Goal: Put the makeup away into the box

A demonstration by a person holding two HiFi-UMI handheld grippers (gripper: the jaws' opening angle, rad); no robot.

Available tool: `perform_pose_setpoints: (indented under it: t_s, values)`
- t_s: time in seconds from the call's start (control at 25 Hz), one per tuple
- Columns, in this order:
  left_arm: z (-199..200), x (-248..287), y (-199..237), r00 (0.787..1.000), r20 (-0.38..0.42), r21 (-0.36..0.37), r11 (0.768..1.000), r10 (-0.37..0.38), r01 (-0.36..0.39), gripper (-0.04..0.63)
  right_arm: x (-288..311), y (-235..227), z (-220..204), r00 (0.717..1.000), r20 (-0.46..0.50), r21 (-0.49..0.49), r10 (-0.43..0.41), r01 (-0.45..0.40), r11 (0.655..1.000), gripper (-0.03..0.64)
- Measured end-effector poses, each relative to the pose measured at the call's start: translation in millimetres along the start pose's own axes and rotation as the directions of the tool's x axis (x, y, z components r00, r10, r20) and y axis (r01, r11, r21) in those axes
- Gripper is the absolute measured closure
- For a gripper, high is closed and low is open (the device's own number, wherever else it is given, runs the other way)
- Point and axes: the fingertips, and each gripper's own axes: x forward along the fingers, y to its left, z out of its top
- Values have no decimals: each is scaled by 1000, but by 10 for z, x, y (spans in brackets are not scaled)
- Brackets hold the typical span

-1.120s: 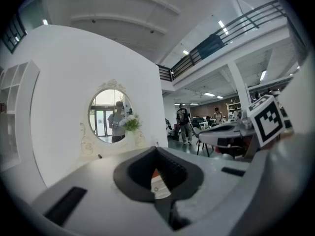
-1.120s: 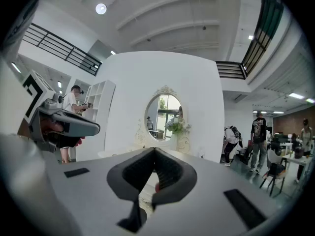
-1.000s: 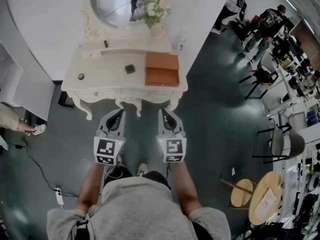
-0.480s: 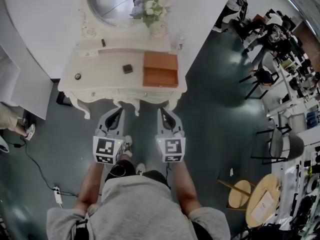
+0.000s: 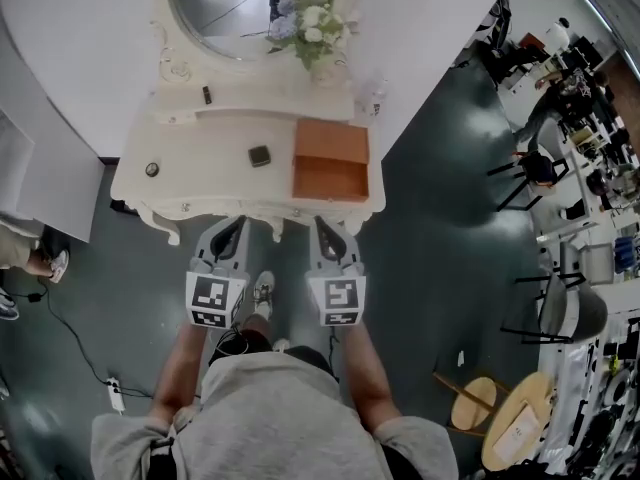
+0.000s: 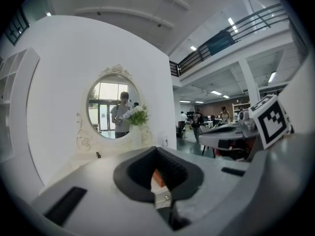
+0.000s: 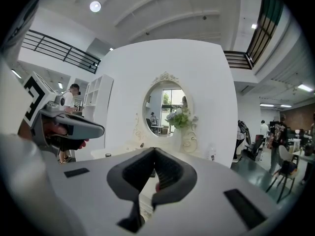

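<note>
An ornate white dressing table (image 5: 200, 180) stands against a wall, with an oval mirror (image 5: 215, 8) and flowers (image 5: 315, 26) behind.

My left gripper (image 5: 233, 225) and right gripper (image 5: 327, 226) were matt grey plastic, fingers (image 6: 173, 172) black, ribbed, rubber-like. The tabletop (image 5: 200, 153) was smooth white paint, slight sheen. The box (image 5: 330, 158) looked matt orange-brown wood. The floor (image 5: 430, 228) was dark, glossy. The mirror (image 5: 225, 8) was shiny glass. My sweatshirt (image 5: 270, 418) was grey cloth.

Open floor (image 5: 420, 228) up to the table (image 5: 200, 183) edge. Bare tabletop at left and centre, save a small dark case (image 5: 260, 155). Wooden box (image 5: 330, 160) filling front right; mirror (image 5: 215, 8) and flowers (image 5: 318, 28) behind.
</note>
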Motion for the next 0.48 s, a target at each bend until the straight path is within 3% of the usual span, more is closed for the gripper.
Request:
perform_pose_setpoints:
  t_s: [0.48]
  values:
    - [-433, 1006, 942, 991, -128, -67, 997, 27, -36, 595, 1481, -22, -340, 988, -131, 43, 80, -75, 996, 604]
